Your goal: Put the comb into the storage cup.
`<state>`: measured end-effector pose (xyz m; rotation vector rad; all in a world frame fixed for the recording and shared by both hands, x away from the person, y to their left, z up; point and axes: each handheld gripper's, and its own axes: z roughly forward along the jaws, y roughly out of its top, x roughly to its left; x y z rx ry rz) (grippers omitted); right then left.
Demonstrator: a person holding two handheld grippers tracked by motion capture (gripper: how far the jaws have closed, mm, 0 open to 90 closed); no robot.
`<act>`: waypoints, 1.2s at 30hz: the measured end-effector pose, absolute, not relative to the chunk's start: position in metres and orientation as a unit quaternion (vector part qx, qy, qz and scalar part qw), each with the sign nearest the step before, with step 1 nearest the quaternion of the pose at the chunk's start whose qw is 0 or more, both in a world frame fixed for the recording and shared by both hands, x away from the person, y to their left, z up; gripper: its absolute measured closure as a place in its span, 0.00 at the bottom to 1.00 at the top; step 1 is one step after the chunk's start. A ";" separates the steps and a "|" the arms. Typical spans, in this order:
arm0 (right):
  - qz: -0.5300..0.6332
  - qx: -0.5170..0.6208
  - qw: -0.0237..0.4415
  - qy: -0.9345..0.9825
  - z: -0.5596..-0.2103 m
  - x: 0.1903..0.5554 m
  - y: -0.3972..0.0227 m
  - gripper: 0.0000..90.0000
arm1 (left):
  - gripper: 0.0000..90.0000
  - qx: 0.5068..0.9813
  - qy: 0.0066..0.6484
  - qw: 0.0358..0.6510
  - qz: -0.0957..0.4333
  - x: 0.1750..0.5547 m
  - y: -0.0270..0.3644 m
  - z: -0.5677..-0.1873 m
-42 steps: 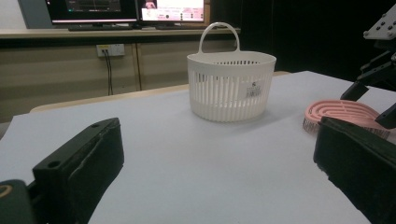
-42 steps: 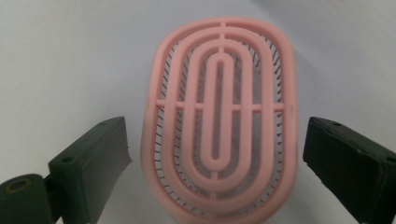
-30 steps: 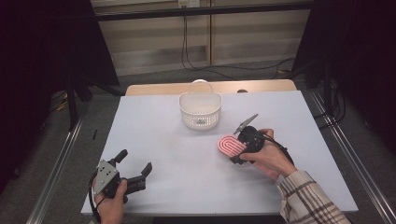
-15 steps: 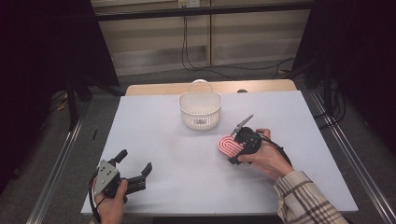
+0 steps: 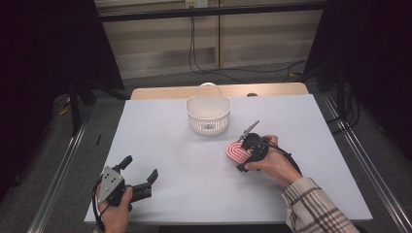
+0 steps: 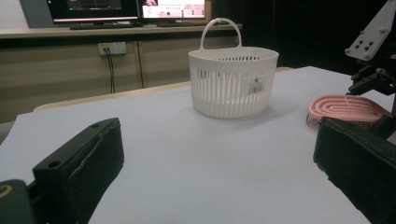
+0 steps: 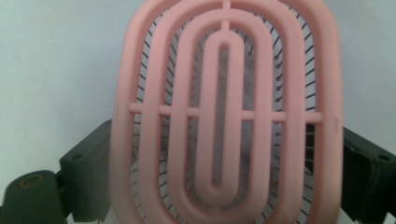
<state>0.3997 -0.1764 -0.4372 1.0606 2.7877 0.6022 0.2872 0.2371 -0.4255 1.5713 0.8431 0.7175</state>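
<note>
— What does the thing in your right tool (image 5: 241,156) look like?

— It's a pink oval brush (image 5: 237,152) made of nested loops joined by a crossbar, with fine dark bristles under them. It lies flat on the pale worktop (image 5: 301,126), near and in front of the white slotted basket (image 5: 208,114).

— How is your right hand (image 5: 272,162) set?

— It comes in low from the right, and the tool's jaws stand wide on either side of the brush; whether they press on it I cannot tell.

— And your left tool (image 5: 140,175)?

— It rests at the worktop's near left corner, jaws wide and empty, well apart from the brush.
</note>
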 end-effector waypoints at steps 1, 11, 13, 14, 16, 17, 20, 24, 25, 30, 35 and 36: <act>0.196 0.350 0.050 0.915 -0.437 0.400 -0.176 0.12 | 0.02 0.670 0.360 0.574 0.304 0.287 0.237 -0.426; 0.184 0.344 0.052 0.919 -0.437 0.401 -0.170 0.12 | 0.02 0.671 0.360 0.574 0.301 0.288 0.237 -0.426; 0.181 0.345 0.051 0.920 -0.437 0.402 -0.170 0.12 | 0.02 0.671 0.360 0.574 0.300 0.288 0.237 -0.426; 0.181 0.344 0.051 0.920 -0.437 0.402 -0.170 0.13 | 0.02 0.672 0.359 0.574 0.300 0.288 0.237 -0.426; 0.179 0.346 0.052 0.920 -0.436 0.403 -0.169 0.16 | 0.02 0.673 0.359 0.573 0.300 0.288 0.237 -0.426; 0.176 0.348 0.050 0.920 -0.435 0.403 -0.169 0.20 | 0.02 0.672 0.359 0.574 0.300 0.288 0.237 -0.426; 0.169 0.349 0.048 0.920 -0.433 0.405 -0.167 0.21 | 0.02 0.672 0.358 0.574 0.300 0.288 0.237 -0.426; 0.166 0.349 0.049 0.921 -0.433 0.405 -0.166 0.22 | 0.02 0.673 0.359 0.573 0.300 0.288 0.238 -0.426; 0.167 0.348 0.049 0.921 -0.433 0.405 -0.167 0.22 | 0.02 0.672 0.359 0.574 0.301 0.288 0.237 -0.426; 0.165 0.350 0.049 0.921 -0.433 0.405 -0.166 0.22 | 0.02 0.674 0.358 0.572 0.300 0.288 0.236 -0.426; 0.162 0.347 0.056 0.922 -0.430 0.404 -0.165 0.22 | 0.02 0.673 0.360 0.572 0.301 0.288 0.237 -0.426; 0.163 0.348 0.061 0.921 -0.430 0.403 -0.165 0.22 | 0.02 0.674 0.359 0.571 0.301 0.288 0.237 -0.426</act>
